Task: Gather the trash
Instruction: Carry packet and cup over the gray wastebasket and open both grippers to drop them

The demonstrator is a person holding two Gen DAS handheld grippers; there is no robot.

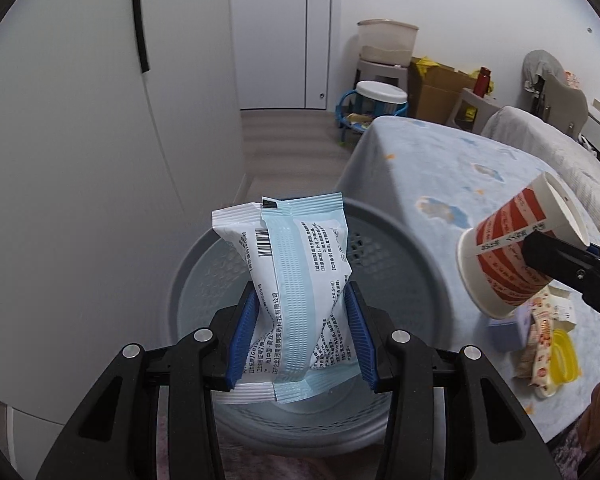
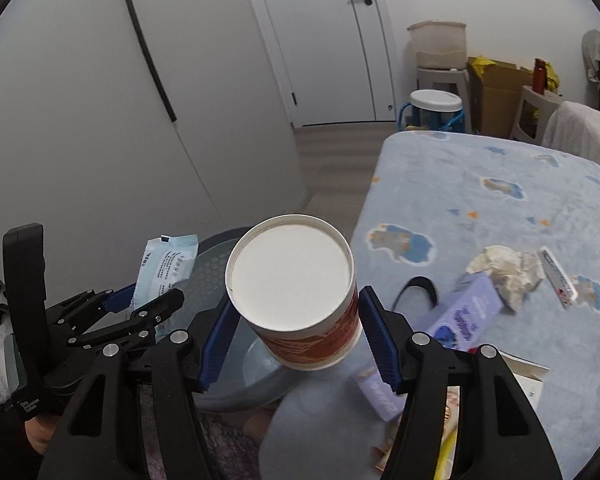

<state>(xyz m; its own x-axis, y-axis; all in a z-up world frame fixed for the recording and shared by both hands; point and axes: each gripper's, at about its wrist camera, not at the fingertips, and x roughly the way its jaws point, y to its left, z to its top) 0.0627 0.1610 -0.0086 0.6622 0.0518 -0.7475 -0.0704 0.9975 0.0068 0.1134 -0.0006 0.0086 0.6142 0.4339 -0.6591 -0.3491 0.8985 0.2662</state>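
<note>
Beside the near edge of the blue cloud-print bed (image 2: 480,208), above the grey perforated plastic bin (image 1: 384,224), your left tongs (image 1: 300,332) clench a pale blue-and-white printed plastic packet (image 1: 300,280) while your right tongs (image 2: 296,332) grasp a red-and-white paper cup (image 2: 296,280).

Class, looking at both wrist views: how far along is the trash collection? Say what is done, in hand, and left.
Done: nothing shows inside the bin yet. In hand: the left gripper grips a packet over the bin; the right gripper grips a paper cup beside it. Left: a crumpled tissue, a purple box and wrappers lie on the bed.
</note>
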